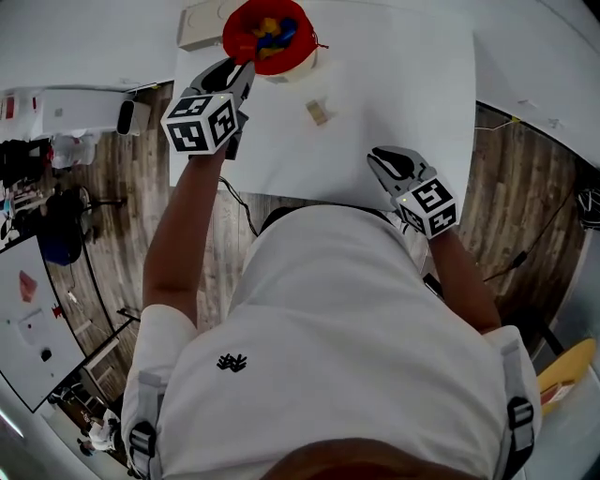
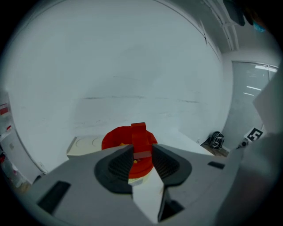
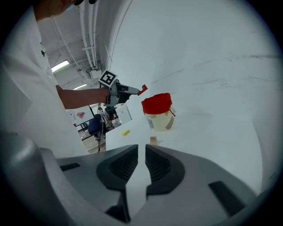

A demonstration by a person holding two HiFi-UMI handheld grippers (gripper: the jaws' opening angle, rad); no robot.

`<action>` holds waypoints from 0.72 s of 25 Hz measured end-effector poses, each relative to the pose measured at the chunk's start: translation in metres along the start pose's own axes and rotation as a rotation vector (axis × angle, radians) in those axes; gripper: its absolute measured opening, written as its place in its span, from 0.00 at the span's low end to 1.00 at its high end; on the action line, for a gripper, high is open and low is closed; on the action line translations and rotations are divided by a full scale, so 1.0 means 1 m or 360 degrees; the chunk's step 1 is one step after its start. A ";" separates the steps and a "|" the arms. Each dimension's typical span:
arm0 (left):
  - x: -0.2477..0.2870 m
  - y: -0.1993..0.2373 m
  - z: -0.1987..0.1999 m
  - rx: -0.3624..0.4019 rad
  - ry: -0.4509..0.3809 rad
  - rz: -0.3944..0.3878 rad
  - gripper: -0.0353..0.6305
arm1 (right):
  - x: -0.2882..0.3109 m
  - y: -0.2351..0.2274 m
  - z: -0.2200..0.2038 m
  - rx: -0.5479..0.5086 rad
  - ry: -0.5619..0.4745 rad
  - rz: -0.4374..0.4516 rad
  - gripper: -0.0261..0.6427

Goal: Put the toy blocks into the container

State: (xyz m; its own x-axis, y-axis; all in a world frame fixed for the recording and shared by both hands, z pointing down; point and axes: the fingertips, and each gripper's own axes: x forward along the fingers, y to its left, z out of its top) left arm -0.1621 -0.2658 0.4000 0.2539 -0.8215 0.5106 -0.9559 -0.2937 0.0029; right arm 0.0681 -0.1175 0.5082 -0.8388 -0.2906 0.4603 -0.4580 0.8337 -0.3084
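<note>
A: Left gripper?

B: Pinching a red block between its pads. The block stands upright and pokes out above the jaw tips. It is held up off the white table.

A: Where is it against the container?

B: Close. In the right gripper view the block sits just above and beside the red rim, on the side nearer the person's arm. I cannot tell whether it is over the mouth yet. The container is upright at the far side of the table, with coloured blocks already lying inside.

A: Right gripper?

B: Low at the near table edge, well apart from the container. Its jaws are drawn almost together, leaving a thin slit with only bare tabletop showing through it. It carries nothing.

A: Loose pieces?

B: A tan block lies on the table near the container, on the person's side of it. A small yellow block lies by the table's left edge. A pale flat slab lies just beside the container, on its left
</note>
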 end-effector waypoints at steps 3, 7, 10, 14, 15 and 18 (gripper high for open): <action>0.025 0.004 0.010 0.0034 0.0047 -0.0033 0.25 | -0.003 -0.005 0.001 0.0018 -0.0020 -0.0014 0.12; 0.058 0.011 0.015 0.0098 0.0150 -0.0043 0.25 | -0.009 -0.016 0.001 0.0040 -0.0045 -0.0049 0.11; 0.080 0.014 0.008 0.0154 0.0253 -0.0045 0.25 | -0.014 -0.023 0.000 0.0058 -0.0054 -0.0075 0.11; 0.101 0.023 -0.002 0.0159 0.0412 -0.0044 0.25 | -0.019 -0.030 -0.003 0.0082 -0.0063 -0.0099 0.11; 0.105 0.024 -0.004 0.0161 0.0458 -0.0050 0.25 | -0.020 -0.031 -0.004 0.0086 -0.0064 -0.0104 0.11; 0.116 0.024 -0.010 0.0206 0.0588 -0.0064 0.25 | -0.021 -0.034 -0.006 0.0099 -0.0067 -0.0116 0.11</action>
State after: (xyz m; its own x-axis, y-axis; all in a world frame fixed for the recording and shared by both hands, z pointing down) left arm -0.1575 -0.3628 0.4680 0.1979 -0.5834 0.7877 -0.9136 -0.4009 -0.0674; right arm 0.1031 -0.1367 0.5133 -0.8134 -0.3701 0.4487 -0.5348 0.7792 -0.3269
